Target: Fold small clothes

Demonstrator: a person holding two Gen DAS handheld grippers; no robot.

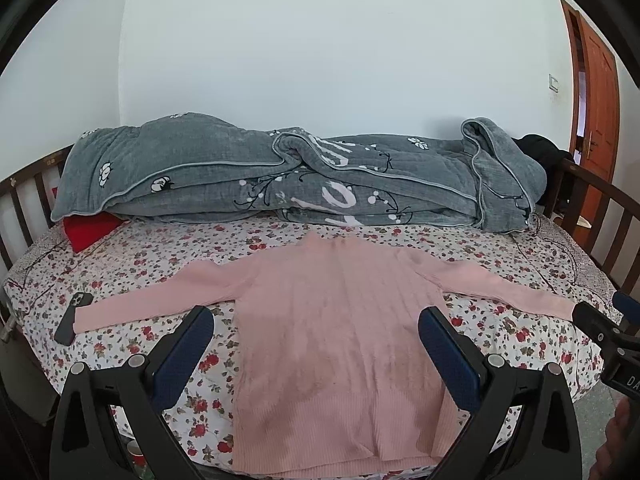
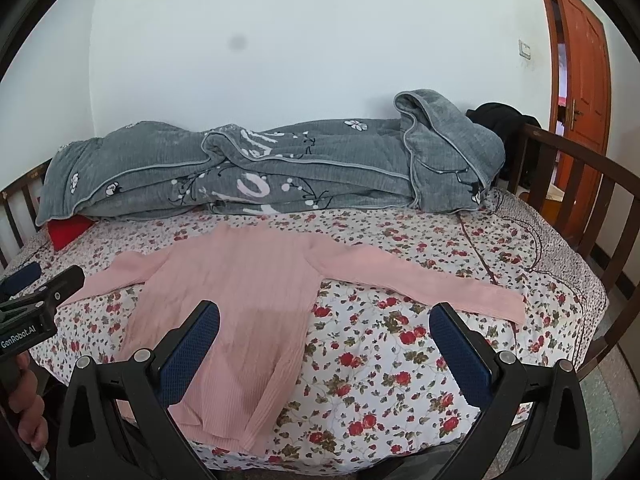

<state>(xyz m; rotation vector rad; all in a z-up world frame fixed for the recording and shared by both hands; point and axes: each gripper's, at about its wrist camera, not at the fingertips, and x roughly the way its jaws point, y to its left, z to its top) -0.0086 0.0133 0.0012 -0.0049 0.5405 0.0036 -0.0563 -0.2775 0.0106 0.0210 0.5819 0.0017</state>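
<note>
A pink ribbed sweater [image 1: 340,332] lies flat on the flowered bed sheet [image 1: 132,268], both sleeves spread out sideways, hem at the near edge. My left gripper [image 1: 316,320] hovers open above the sweater's lower body, nothing between its blue pads. In the right wrist view the same sweater [image 2: 236,312] lies left of centre, its right sleeve [image 2: 440,284] stretched toward the right. My right gripper [image 2: 324,316] is open over the sweater's right side and the bare sheet [image 2: 380,360], holding nothing. Each gripper shows at the other view's edge.
A rolled grey quilt [image 1: 280,176] fills the back of the bed, a red cushion [image 1: 90,230] under its left end. A dark phone [image 1: 74,318] lies by the left sleeve cuff. Wooden rails [image 2: 580,200] bound the bed's sides. An orange door [image 2: 584,76] stands at right.
</note>
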